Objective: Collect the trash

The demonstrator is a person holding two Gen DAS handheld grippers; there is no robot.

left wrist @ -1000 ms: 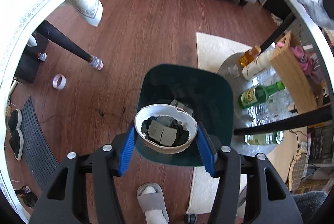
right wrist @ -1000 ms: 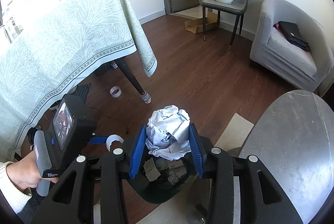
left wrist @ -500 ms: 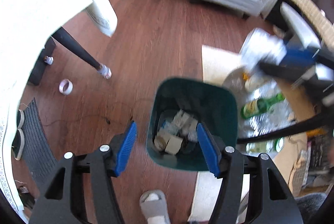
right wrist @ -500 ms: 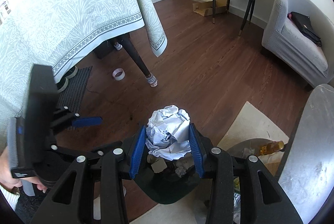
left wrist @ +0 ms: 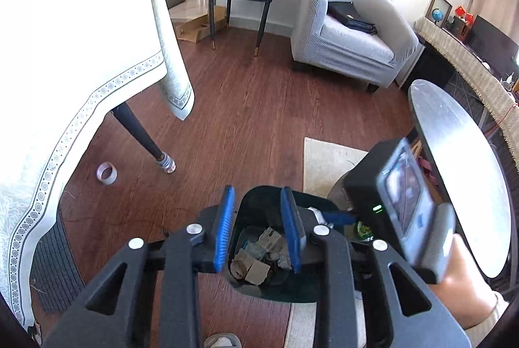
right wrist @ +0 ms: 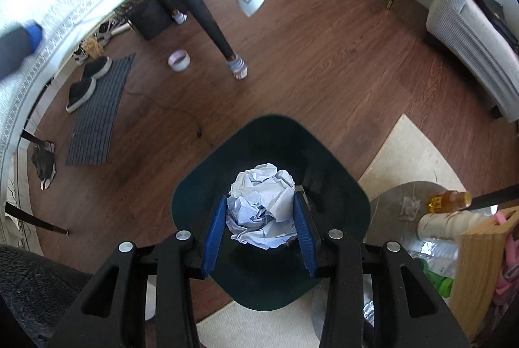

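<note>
A dark green bin (left wrist: 275,294) stands on the wood floor, with cardboard scraps and wrappers (left wrist: 256,270) lying in its bottom. Above it hangs my left gripper (left wrist: 257,188), its blue pads closing with a gap left and nothing between them. My right gripper (right wrist: 259,197) is shut on a crumpled white paper ball (right wrist: 262,208), held just above the mouth of the bin (right wrist: 343,182). In the left wrist view, the right tool's body and screen (left wrist: 399,205) sit at the right of the bin, in a person's hand.
A table with a pale cloth (left wrist: 81,56) and a dark leg (left wrist: 139,137) stands at the left, a tape roll (left wrist: 106,173) near it. Right of the bin are a round grey table (left wrist: 460,160), a rug (right wrist: 412,153), bottles (right wrist: 449,200) and a wooden box (right wrist: 480,254). An armchair (left wrist: 350,46) stands farther back.
My left gripper let go of a white bowl of scraps over the bin, then rose and its pads drew closer. My right gripper came down over the bin, still holding the paper ball.
</note>
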